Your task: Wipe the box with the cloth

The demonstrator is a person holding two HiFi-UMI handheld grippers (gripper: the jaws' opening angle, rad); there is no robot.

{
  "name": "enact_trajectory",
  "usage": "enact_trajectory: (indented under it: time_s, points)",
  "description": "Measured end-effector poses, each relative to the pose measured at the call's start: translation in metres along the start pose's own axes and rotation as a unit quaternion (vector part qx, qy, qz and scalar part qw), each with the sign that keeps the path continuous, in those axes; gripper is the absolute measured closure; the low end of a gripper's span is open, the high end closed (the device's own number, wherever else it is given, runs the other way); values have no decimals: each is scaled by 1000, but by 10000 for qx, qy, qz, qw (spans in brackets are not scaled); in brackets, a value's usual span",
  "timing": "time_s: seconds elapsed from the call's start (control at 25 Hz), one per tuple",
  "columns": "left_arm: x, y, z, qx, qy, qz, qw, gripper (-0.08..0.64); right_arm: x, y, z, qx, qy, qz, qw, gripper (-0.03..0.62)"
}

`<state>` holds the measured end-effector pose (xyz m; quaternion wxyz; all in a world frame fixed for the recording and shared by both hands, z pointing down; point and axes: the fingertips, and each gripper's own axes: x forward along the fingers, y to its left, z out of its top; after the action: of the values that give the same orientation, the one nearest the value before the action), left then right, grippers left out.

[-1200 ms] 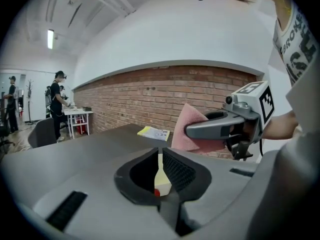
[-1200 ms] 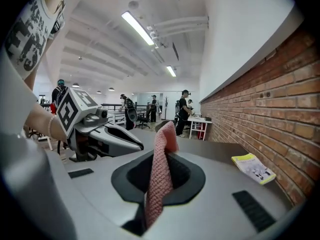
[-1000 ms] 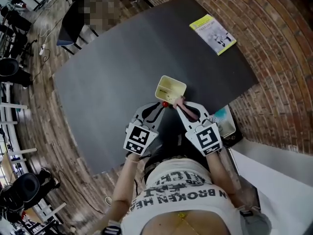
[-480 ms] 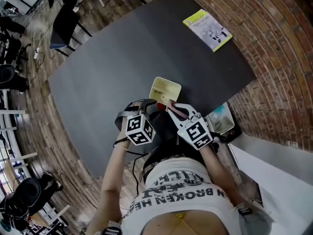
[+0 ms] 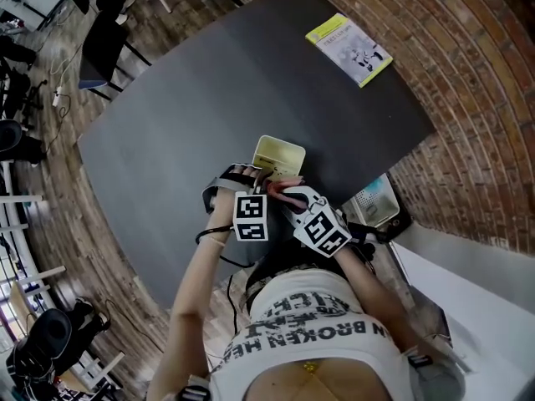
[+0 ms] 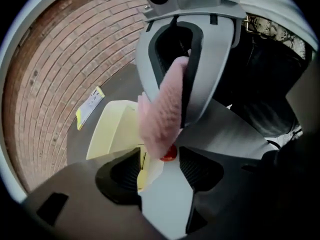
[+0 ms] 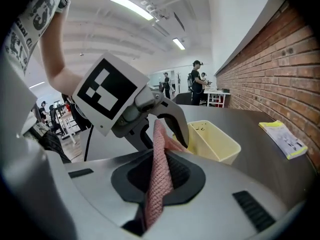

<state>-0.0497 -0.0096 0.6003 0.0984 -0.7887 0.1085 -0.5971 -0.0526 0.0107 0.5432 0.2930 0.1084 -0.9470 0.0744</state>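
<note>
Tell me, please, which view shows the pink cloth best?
The right gripper view: the cloth stands large, clamped between the jaws, weave visible. The left gripper view shows it blurred; the head view, only a sliver.

We see a pale yellow box (image 5: 278, 156) on a dark charcoal bench (image 5: 192, 98). The cloth (image 7: 160, 149) is dusty pink with a fine knit weave. The left gripper (image 6: 162, 169) and right gripper (image 7: 162, 179) are light grey with ribbed black pads, plus black-and-white square-marker cubes. The leaflet (image 5: 349, 48) is white with lime-yellow edges. The brick wall (image 7: 280, 59) is reddish-brown with pale mortar lines.
</note>
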Motion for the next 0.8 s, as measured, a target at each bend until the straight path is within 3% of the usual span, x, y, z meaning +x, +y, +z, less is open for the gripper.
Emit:
enact_trajectory:
  time_s: [0.32,0.8]
  points:
    - [16,-8,3,78,-78,-269,9996,334,20,-9,-31,-71,607,-248,9978,575]
    - [19,-3,3,114,-72,-278,9995,357,25,-11,-38,777,441,-379,9953,575]
